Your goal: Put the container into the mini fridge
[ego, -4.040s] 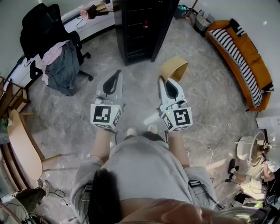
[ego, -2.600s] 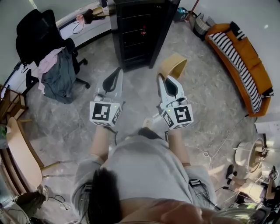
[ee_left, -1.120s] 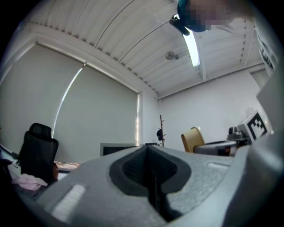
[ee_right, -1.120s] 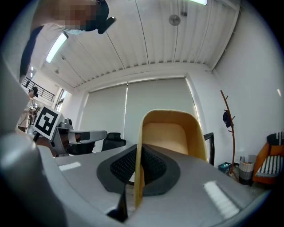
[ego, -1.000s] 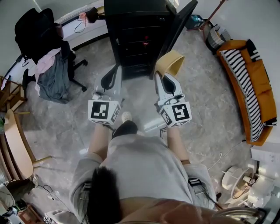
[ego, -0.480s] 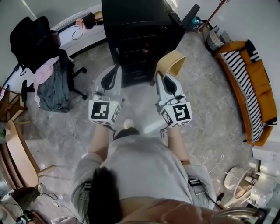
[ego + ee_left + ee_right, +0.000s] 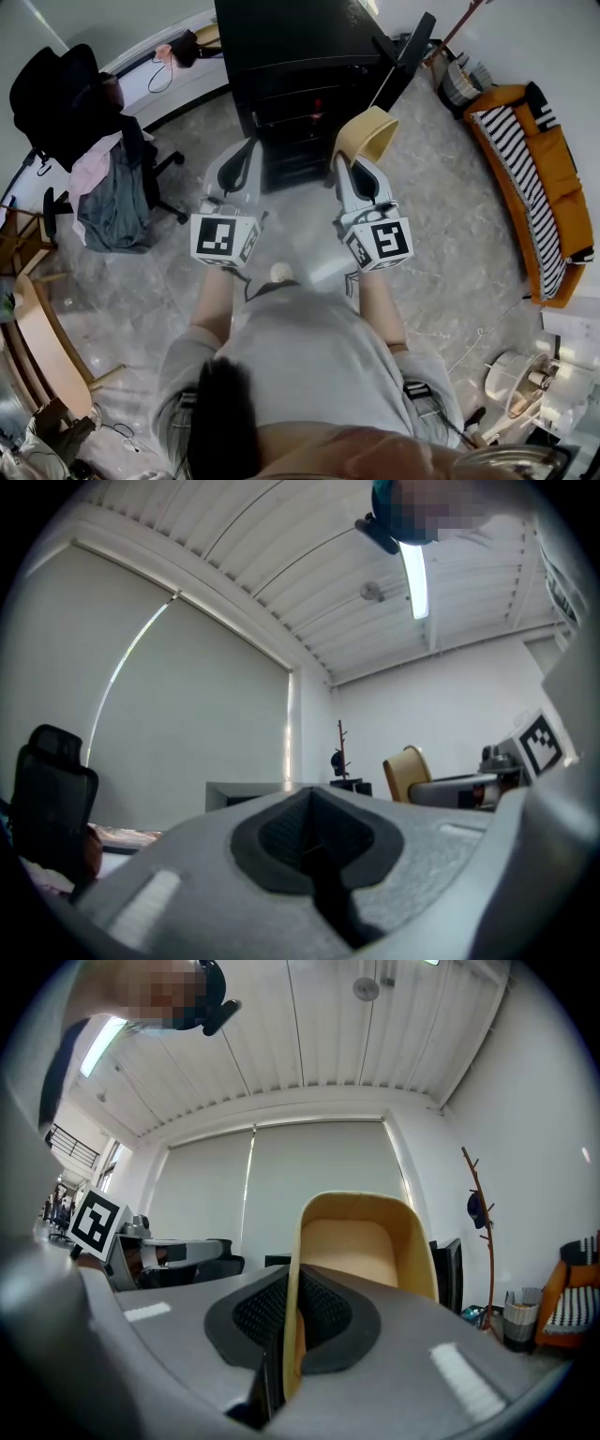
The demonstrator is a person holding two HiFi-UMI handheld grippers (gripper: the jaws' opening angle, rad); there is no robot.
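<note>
Closer now: the mini fridge [image 7: 281, 56] fills more of the head view than half a second back, and both grippers have travelled in with the walker.
Right gripper [image 7: 352, 165] has its jaws clenched on one wall of the tan container [image 7: 368, 137], held up off the floor [image 7: 450, 234] and just short of the fridge's open front. The right gripper view shows that wall pinched between them. Left gripper [image 7: 249, 148] rides alongside, jaws pressed together on nothing. I'd call this the carry, nearly over. The next move should be a reach forward, past the door [image 7: 405, 49] swung out at the right, onto a free shelf. Tricky part: the interior is dark, the shelves are barely readable, the fridge's top is cut by the frame edge, and the container's lower part hides behind the gripper.
</note>
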